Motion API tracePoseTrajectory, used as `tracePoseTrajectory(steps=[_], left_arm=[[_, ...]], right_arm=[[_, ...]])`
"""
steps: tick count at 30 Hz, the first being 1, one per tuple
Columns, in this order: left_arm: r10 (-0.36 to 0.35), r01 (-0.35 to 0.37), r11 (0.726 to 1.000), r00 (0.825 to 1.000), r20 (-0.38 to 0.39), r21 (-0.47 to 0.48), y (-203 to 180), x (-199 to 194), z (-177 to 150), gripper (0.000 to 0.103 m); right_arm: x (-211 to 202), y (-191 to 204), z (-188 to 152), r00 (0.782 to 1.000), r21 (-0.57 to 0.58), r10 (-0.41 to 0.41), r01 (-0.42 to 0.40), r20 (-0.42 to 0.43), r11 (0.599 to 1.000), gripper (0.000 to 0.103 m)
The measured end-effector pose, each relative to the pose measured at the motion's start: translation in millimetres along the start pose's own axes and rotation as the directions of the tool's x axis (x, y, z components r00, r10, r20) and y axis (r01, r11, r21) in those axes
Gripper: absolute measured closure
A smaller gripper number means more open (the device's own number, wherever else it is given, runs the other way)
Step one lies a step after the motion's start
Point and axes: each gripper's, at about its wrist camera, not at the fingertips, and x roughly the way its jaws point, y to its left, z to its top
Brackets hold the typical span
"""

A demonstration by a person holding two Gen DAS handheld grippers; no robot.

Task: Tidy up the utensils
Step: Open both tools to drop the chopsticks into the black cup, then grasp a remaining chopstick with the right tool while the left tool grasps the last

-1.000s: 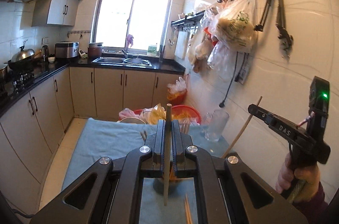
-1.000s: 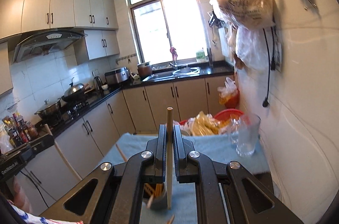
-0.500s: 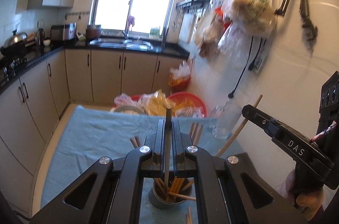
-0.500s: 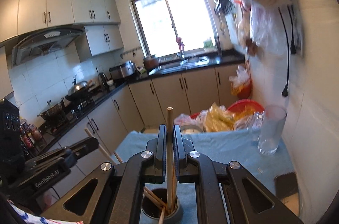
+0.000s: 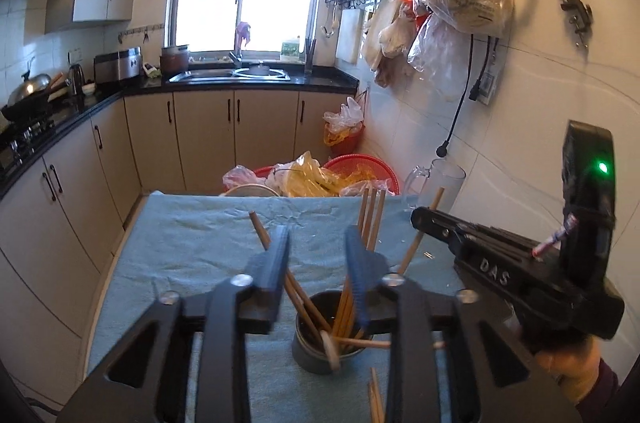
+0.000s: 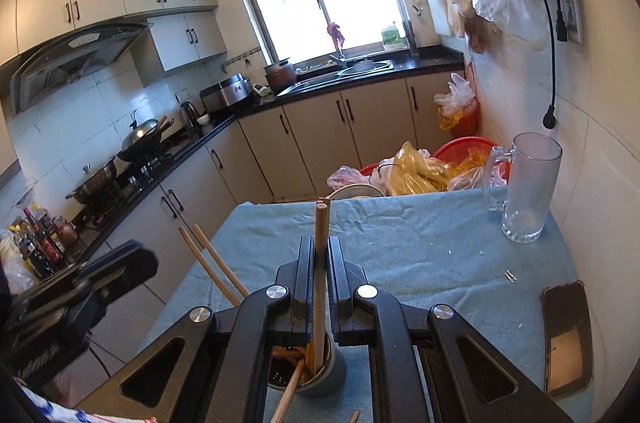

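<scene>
Kitchen setting, with a worktop (image 6: 420,255) covered by a wrinkled blue cloth (image 5: 192,247) and set against a white tiled wall. At the far right corner of the worktop, an empty frosted glass mug (image 6: 528,187), upright, well apart from the other items. Near the right edge, a dark phone (image 6: 568,335) lying flat. At the near middle of the worktop, a dark cylindrical holder (image 5: 320,343), upright, containing several wooden chopsticks (image 5: 370,219) leaning at assorted angles. Left gripper (image 5: 320,263) positioned above the holder, jaws just opened and now spread, nothing pinched between them; one chopstick tilted loose in the holder beneath, its round end toward the camera. Right gripper (image 6: 318,287) pressed together on a single chopstick (image 6: 320,223), held upright, upper end projecting above the jaws, lower end reaching down inside the holder (image 6: 316,375). Beside the holder on the cloth, near the bottom edge, a loose pair of chopsticks (image 5: 375,403). On the cloth near the phone, scattered pale crumbs.
</scene>
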Motion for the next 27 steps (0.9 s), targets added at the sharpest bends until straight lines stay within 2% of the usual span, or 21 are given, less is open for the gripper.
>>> tracePoseTrajectory(steps=[2,5,6,12,19,21,24,26,27], left_arm=[[0.011,-0.011,1.0,1.0,0.011,0.013,-2.1,-6.5,-2.8,0.064],[0.029,-0.029,0.999,0.999,0.015,0.018,-2.8,-14.9,-8.7,0.058],[0.032,-0.033,0.999,0.999,0.011,0.014,-1.7,-16.3,-10.5,0.056],[0.063,-0.063,0.998,0.997,-0.033,-0.017,10.7,-25.4,-27.1,0.056],[0.136,-0.139,0.99,0.988,-0.073,-0.04,22.6,-40.0,-54.8,0.05],[0.157,-0.16,0.986,0.985,-0.068,-0.036,23.4,-44.9,-61.8,0.048],[0.184,-0.186,0.982,0.98,-0.075,-0.025,24.2,-50.4,-73.7,0.047],[0.186,-0.189,0.981,0.978,-0.089,-0.03,25.8,-52.0,-80.5,0.046],[0.184,-0.188,0.982,0.978,-0.099,-0.035,27.1,-52.8,-84.0,0.046]], right_arm=[[-2.4,-2.1,0.2,1.0,0.012,-0.001,0.001,0.001,1.0,0.094],[-12.3,-3.6,0.2,1.0,0.026,-0.006,0.005,0.016,1.0,0.075],[-18.4,-4.1,-1.1,1.0,0.029,-0.008,0.007,0.028,1.0,0.072],[-49.5,-9.1,-20.9,0.998,0.02,-0.045,0.044,0.036,0.999,0.07],[-71.4,-23.9,-66.1,0.997,0.045,-0.074,0.076,-0.036,0.996,0.07],[-72.7,-21.8,-75.0,0.996,0.039,-0.062,0.064,-0.058,0.997,0.07],[-70.5,-7.9,-89.7,0.994,0.004,0.006,-0.005,-0.112,1.0,0.071],[-64.9,10.9,-97.8,0.982,-0.033,0.099,-0.106,-0.163,0.994,0.076],[-63.6,16.6,-98.8,0.978,-0.043,0.118,-0.127,-0.174,0.991,0.077]])
